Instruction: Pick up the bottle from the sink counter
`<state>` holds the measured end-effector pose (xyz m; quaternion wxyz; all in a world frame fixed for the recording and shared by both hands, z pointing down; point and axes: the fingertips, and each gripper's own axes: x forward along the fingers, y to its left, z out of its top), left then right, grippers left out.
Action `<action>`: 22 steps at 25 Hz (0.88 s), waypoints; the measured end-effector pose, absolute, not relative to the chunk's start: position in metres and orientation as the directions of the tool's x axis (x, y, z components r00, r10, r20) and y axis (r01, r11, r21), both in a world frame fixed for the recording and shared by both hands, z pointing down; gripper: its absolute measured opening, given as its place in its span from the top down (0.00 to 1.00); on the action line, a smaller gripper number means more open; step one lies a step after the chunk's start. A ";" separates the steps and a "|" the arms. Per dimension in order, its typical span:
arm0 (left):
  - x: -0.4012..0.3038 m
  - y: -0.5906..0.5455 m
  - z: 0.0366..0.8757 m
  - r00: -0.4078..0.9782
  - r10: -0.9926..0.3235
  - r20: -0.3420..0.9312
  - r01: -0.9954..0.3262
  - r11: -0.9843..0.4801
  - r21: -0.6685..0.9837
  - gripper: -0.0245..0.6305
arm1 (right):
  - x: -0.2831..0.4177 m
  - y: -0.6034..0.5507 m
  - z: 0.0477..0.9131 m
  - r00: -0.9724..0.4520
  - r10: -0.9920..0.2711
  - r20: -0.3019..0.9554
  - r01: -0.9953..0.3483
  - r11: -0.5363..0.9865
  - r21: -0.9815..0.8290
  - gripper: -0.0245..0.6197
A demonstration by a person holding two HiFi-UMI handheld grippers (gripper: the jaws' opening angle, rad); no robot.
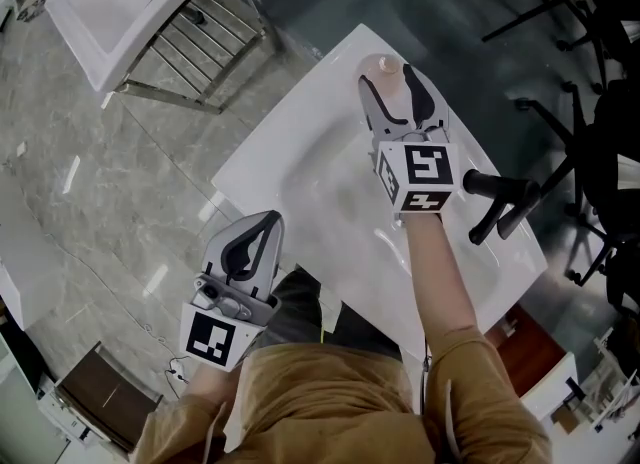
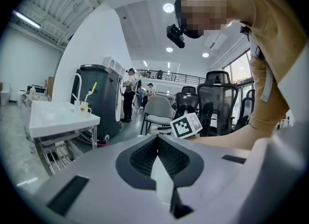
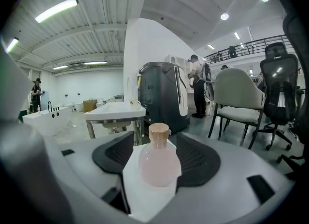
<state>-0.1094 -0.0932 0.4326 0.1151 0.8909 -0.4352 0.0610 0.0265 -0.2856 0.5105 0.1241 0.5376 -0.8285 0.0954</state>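
A small round pale-pink bottle (image 1: 383,69) with a tan cap stands upright at the far corner of the white sink counter (image 1: 300,152). My right gripper (image 1: 390,90) reaches over the basin, and its jaws stand wide on either side of the bottle. In the right gripper view the bottle (image 3: 159,162) sits centred between the dark ribbed pads (image 3: 116,156), with a sliver of gap on each side. My left gripper (image 1: 268,220) hovers off the counter's near-left edge, close to the person's body. Its jaws meet at the tip (image 2: 157,138) with nothing between them.
A black faucet (image 1: 497,197) sticks up at the counter's right side, next to my right wrist. A second white sink on a metal stand (image 1: 110,2) is at top left. Black office chairs (image 1: 600,102) crowd the right. The floor is grey marble tile.
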 end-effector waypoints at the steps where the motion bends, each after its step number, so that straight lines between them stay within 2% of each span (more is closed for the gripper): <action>1: -0.109 -0.093 0.434 0.614 -0.760 0.211 -0.789 -0.595 0.153 0.96 | 0.027 -0.287 0.511 -0.391 -0.868 0.308 -0.915 0.403 -0.026 0.55; 22: -0.115 -0.104 0.445 0.610 -0.756 0.238 -0.793 -0.587 0.166 0.96 | 0.022 -0.314 0.528 -0.358 -0.875 0.327 -0.924 0.382 0.010 0.56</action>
